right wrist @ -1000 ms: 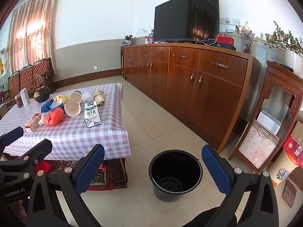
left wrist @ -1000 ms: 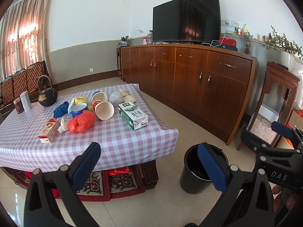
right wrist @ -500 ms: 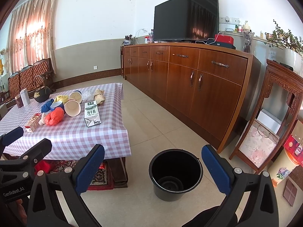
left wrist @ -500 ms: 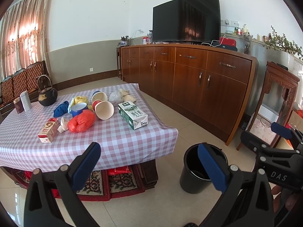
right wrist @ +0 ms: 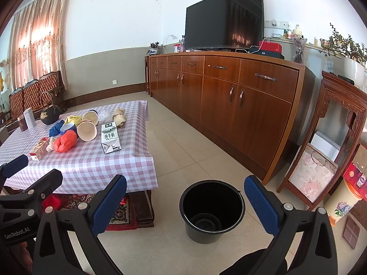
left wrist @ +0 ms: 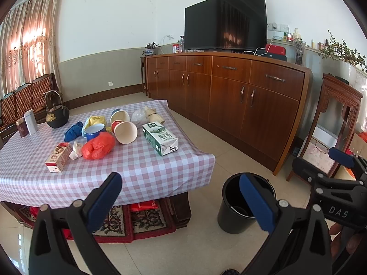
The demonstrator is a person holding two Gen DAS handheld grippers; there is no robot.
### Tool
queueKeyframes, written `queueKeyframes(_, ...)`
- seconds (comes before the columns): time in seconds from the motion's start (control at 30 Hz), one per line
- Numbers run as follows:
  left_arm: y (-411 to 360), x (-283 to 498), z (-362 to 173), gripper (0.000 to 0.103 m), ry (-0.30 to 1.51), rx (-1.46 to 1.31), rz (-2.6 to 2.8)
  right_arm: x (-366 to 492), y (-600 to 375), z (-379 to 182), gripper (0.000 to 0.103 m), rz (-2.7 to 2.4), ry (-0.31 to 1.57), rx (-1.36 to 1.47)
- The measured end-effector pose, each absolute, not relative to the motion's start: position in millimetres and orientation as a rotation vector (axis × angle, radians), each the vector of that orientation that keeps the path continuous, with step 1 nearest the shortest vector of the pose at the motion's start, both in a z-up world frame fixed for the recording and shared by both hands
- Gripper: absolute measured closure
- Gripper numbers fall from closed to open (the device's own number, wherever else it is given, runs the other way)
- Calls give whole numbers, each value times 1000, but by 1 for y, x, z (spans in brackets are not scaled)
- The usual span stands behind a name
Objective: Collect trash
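Note:
A low table with a pink checked cloth (left wrist: 142,171) holds trash: a green-white milk carton (left wrist: 160,138), a red plastic bag (left wrist: 98,145), paper cups (left wrist: 125,131), a small red-white carton (left wrist: 58,157), a blue cloth (left wrist: 73,131) and crumpled wrappers (left wrist: 152,113). An empty black bucket (right wrist: 212,208) stands on the floor right of the table. My left gripper (left wrist: 181,197) is open and empty, in front of the table's near edge. My right gripper (right wrist: 185,204) is open and empty, held before the bucket.
A long wooden sideboard (left wrist: 229,91) with a TV (left wrist: 226,19) lines the right wall. A carved wooden stand (right wrist: 321,142) is at far right. A black kettle (left wrist: 56,114) and tins (left wrist: 27,123) sit at the table's far left. Rugs (left wrist: 137,220) lie under the table.

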State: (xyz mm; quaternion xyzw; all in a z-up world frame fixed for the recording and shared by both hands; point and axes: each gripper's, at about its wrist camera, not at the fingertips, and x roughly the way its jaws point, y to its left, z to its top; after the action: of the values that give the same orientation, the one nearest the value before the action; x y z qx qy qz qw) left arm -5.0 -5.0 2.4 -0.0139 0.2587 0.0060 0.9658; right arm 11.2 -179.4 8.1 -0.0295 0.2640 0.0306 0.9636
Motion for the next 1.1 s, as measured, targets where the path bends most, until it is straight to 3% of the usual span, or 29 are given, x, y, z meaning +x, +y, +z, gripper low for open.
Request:
queueKeyframes(0.57, 3, -3, 4, 0, 526, -58, 26, 16, -180, 9, 0, 135, 531, -11)
queueKeyframes(1.1, 111, 32, -18, 0, 594, -202, 212, 84, -105, -4, 0, 298, 564, -117)
